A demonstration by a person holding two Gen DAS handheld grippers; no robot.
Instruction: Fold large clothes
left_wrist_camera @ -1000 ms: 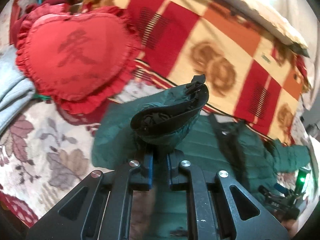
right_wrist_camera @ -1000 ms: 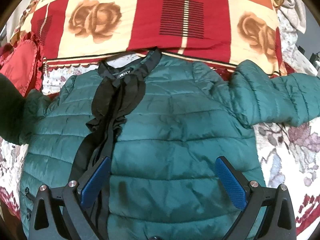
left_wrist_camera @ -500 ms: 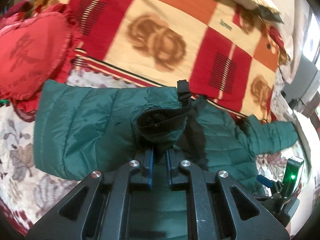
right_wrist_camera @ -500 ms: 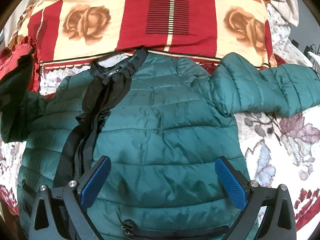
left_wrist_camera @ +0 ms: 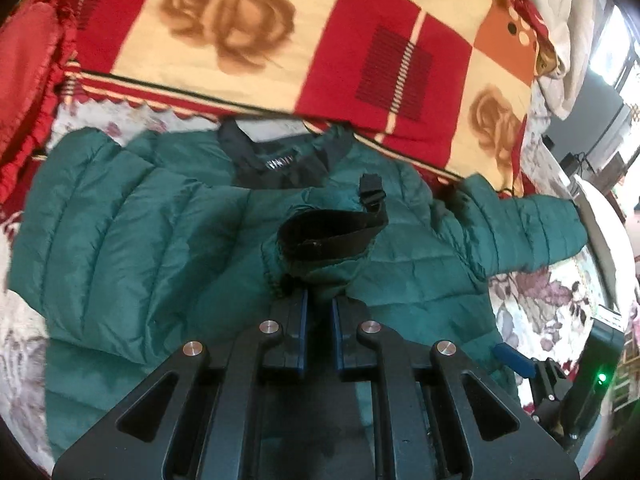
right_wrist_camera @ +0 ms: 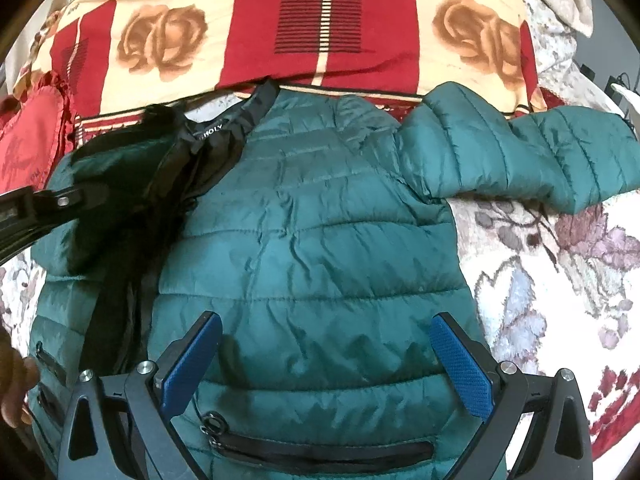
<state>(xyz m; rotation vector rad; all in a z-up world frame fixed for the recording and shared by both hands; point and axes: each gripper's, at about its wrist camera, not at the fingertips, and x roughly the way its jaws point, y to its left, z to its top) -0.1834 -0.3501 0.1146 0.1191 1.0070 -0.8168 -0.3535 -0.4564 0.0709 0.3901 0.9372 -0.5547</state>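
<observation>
A green quilted jacket [right_wrist_camera: 320,240] lies front up on the bed, collar toward the far blanket. My left gripper [left_wrist_camera: 319,300] is shut on the cuff of the jacket's left sleeve [left_wrist_camera: 332,236], black lining showing, and holds it over the chest [left_wrist_camera: 400,280]. That sleeve [left_wrist_camera: 100,240] is folded across the body. In the right wrist view the left gripper [right_wrist_camera: 60,204] comes in from the left with the dark cuff [right_wrist_camera: 120,168]. My right gripper [right_wrist_camera: 326,364] hovers open above the jacket's lower front, nothing between its blue pads [right_wrist_camera: 460,368]. The right sleeve [right_wrist_camera: 520,160] stretches out sideways.
A red, cream and orange rose-patterned blanket [right_wrist_camera: 320,32] lies beyond the collar. A red frilled heart cushion [left_wrist_camera: 28,80] sits at the far left. The floral bedsheet [right_wrist_camera: 540,280] shows to the right of the jacket. A hand [right_wrist_camera: 14,392] is at the left edge.
My left gripper has carried the sleeve cuff from the left side, near the heart cushion, rightward over the jacket's chest and a little lower. The right gripper has barely shifted and stays open.
</observation>
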